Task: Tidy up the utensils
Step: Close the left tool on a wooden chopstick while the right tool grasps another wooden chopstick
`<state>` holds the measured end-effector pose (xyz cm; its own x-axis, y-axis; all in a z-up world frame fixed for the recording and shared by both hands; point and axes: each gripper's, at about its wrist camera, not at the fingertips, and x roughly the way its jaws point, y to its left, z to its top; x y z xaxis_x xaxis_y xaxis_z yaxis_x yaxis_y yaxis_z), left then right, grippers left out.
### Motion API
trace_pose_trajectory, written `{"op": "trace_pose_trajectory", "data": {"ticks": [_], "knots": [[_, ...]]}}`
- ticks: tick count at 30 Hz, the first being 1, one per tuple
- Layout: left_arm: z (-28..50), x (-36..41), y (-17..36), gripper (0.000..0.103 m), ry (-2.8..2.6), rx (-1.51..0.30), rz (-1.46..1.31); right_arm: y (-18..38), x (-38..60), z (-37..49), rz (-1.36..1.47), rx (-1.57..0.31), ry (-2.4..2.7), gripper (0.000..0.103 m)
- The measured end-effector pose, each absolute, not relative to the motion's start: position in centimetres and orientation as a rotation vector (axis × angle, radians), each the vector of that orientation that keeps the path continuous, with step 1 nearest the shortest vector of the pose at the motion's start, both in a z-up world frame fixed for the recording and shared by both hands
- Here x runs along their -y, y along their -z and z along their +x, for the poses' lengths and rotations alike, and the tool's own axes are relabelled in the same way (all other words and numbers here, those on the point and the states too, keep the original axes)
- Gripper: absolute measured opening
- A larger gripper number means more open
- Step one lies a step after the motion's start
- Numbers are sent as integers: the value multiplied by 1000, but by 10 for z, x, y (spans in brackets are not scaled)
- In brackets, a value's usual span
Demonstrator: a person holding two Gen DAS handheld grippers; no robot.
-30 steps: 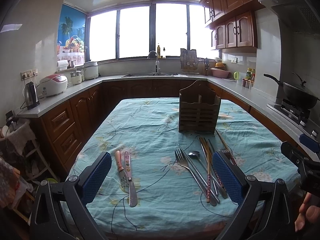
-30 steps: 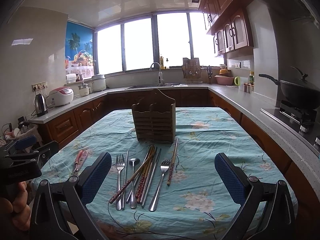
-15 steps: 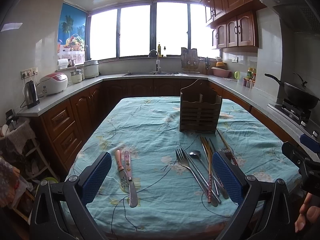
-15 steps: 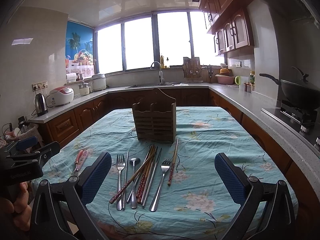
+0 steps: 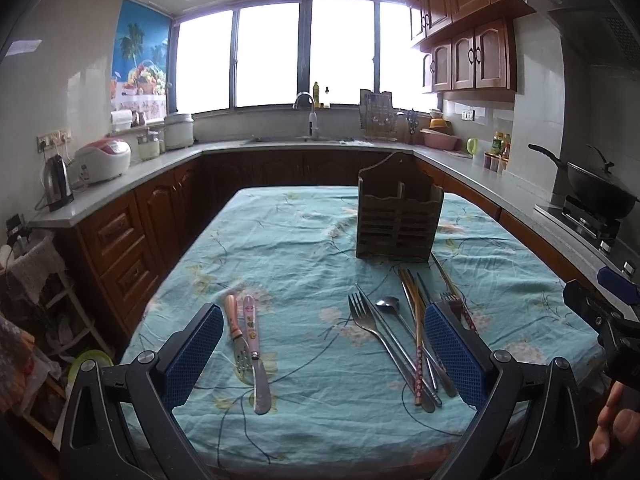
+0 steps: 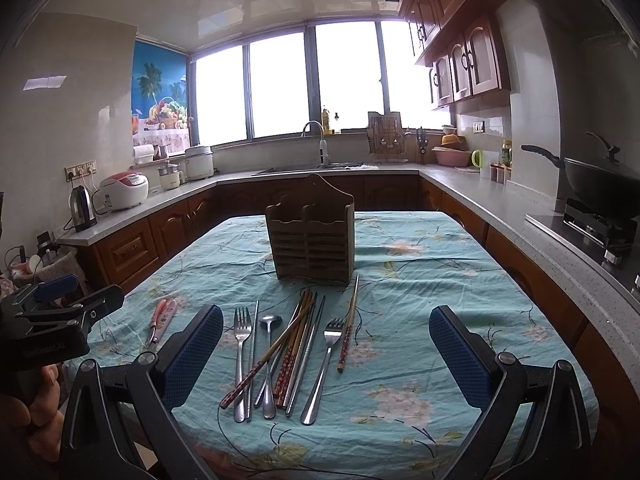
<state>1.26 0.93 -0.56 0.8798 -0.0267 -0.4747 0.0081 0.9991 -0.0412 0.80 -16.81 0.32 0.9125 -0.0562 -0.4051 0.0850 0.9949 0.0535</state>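
Hovering above the near edge of the cloth-covered counter (image 6: pixel 420 280), the left hand-held gripper (image 5: pixel 324 354) and right hand-held gripper (image 6: pixel 326 354) both gape wide, holding nothing. Forks, spoon and chopsticks (image 6: pixel 288 352) lie fanned before the upright wooden utensil holder (image 6: pixel 311 236); two pink-handled pieces (image 5: pixel 248 344) lie apart, leftward.

Left gripper (image 5: pixel 324 354) and right gripper (image 6: pixel 326 356) hover, jaws spread.
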Motion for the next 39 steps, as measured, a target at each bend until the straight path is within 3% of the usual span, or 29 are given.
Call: {"op": "trace_pose_trajectory", "data": {"ticks": [14, 23, 27, 29, 32, 36, 39], "knots": [[75, -10, 19, 99, 178, -682, -104, 17, 209, 43, 195, -518, 48, 103], [130, 7, 23, 79, 286, -763, -85, 41, 232, 91, 251, -636, 4, 101], [161, 21, 38, 71, 316, -783, -46, 53, 241, 118, 286, -711, 1, 95], [173, 25, 43, 63, 341, -805, -45, 59, 245, 132, 304, -741, -1, 89], [192, 29, 52, 51, 374, -844, -49, 68, 251, 154, 314, -784, 1, 77], [216, 35, 62, 47, 398, -885, -35, 77, 257, 182, 316, -839, 3, 62], [238, 49, 73, 40, 407, -916, -16, 84, 258, 206, 313, -878, 0, 60]]}}
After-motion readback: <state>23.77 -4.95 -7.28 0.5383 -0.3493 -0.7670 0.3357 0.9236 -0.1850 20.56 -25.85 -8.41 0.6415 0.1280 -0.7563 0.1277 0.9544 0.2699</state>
